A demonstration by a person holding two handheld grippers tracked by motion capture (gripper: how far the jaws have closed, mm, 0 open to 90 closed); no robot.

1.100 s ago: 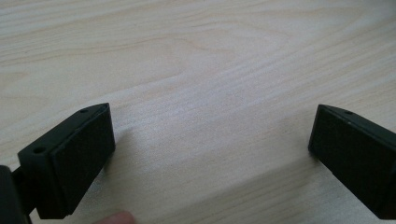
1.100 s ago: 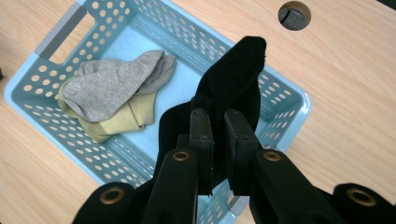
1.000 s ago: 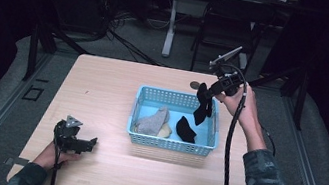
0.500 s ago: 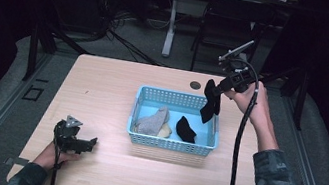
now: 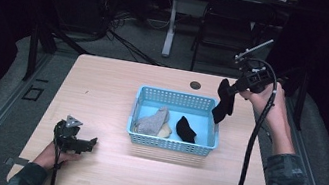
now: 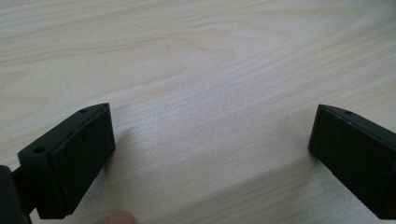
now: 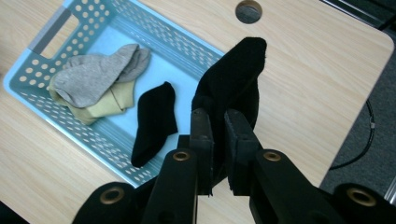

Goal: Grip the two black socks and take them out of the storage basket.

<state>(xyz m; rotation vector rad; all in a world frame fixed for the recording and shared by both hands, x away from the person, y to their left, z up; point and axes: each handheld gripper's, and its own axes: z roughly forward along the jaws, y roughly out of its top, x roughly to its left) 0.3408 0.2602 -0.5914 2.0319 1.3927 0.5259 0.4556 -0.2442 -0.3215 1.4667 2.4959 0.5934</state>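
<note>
Black sock (image 5: 224,100) hangs limp at right of frame, beside the blue basket (image 5: 171,144) edge – soft, light, best pinched mid-fabric – right gripper (image 7: 218,122) clamped on it, left gripper (image 6: 210,140) wide open, empty.

The right gripper (image 5: 238,87) has risen and drifted toward the table's right edge — a second ago it hung over the far right corner of the blue basket (image 5: 143,100), and now it is out past the basket's right rim. The black sock (image 5: 224,101) pinched in it has gone along — its lower end now dangles beside the rim, over bare table (image 5: 102,87).
</note>
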